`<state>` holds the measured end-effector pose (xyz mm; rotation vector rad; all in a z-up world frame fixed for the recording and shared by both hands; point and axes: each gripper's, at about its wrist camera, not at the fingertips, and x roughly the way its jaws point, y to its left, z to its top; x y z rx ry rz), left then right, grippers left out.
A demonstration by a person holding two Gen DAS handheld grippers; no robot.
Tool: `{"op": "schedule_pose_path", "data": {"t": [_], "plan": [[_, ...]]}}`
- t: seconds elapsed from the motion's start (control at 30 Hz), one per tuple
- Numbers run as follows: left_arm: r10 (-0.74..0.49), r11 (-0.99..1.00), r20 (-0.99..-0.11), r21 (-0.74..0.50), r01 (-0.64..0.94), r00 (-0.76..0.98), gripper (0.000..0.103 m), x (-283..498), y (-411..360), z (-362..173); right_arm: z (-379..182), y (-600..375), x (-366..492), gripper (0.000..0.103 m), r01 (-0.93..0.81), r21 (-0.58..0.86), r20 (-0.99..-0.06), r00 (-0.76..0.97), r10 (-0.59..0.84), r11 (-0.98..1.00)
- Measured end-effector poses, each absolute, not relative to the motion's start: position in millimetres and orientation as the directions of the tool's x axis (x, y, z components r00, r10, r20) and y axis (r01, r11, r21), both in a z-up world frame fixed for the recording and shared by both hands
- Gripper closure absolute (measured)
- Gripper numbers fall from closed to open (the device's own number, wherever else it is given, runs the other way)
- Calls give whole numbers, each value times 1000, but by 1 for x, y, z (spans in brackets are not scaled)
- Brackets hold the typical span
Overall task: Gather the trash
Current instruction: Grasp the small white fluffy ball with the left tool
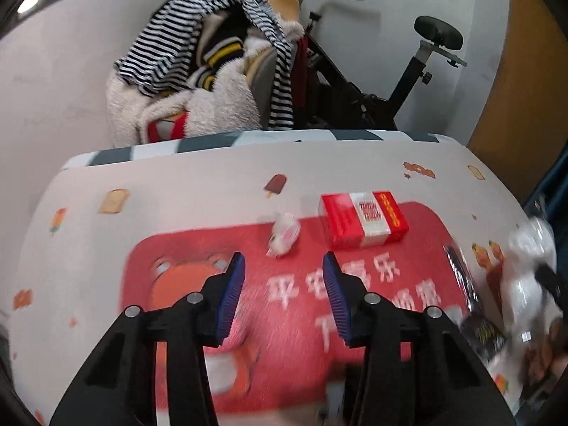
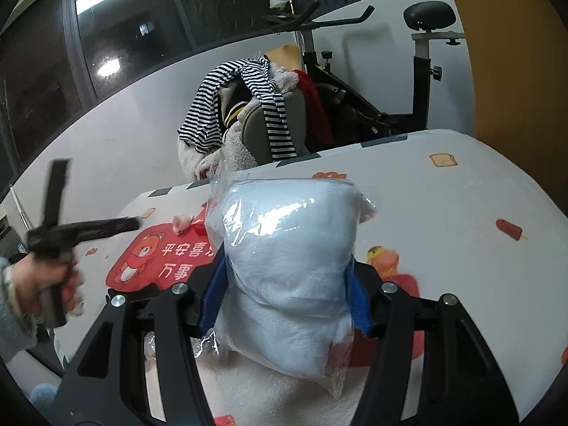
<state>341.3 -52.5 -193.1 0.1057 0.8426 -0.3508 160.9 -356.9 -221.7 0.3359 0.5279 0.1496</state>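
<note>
Two grippers: both over table (image 1: 213,177)
Left gripper (image 1: 284,266): jaws apart, nothing between
Right gripper (image 2: 285,284): clamped on bag (image 2: 287,248)
Trash: tissue (image 1: 284,234) beside red box (image 1: 364,223), ahead of left gripper

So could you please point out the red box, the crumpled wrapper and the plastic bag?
red box (image 1: 364,220): left wrist view, top face.
crumpled wrapper (image 1: 284,234): left wrist view, its middle.
plastic bag (image 2: 287,248): right wrist view, front.
</note>
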Motion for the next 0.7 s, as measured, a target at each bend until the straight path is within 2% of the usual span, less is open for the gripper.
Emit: {"op": "schedule_pose_path", "data": {"t": [0.13,0.27,0.33,0.37,0.7], "plan": [[-237,933,-771,-10,361,591,59,370,-69,-209,-224,-362,163,44,-53,390,-474,845,250,919],[-206,937,-802,4,349,560,65,390,-78,-227,-227,-369,163,44,-41,431,-468,844,262,902],[-190,946,-831,-12,324,523,75,400,-77,-238,-227,-368,163,44,-40,432,-468,844,262,901],[-185,949,-838,-15,316,513,86,401,-77,-241,-227,-368,163,44,-37,433,-468,845,260,901],[-245,940,-801,-57,337,546,87,355,-53,-210,-230,-367,164,44,-36,435,-488,831,269,900]]}}
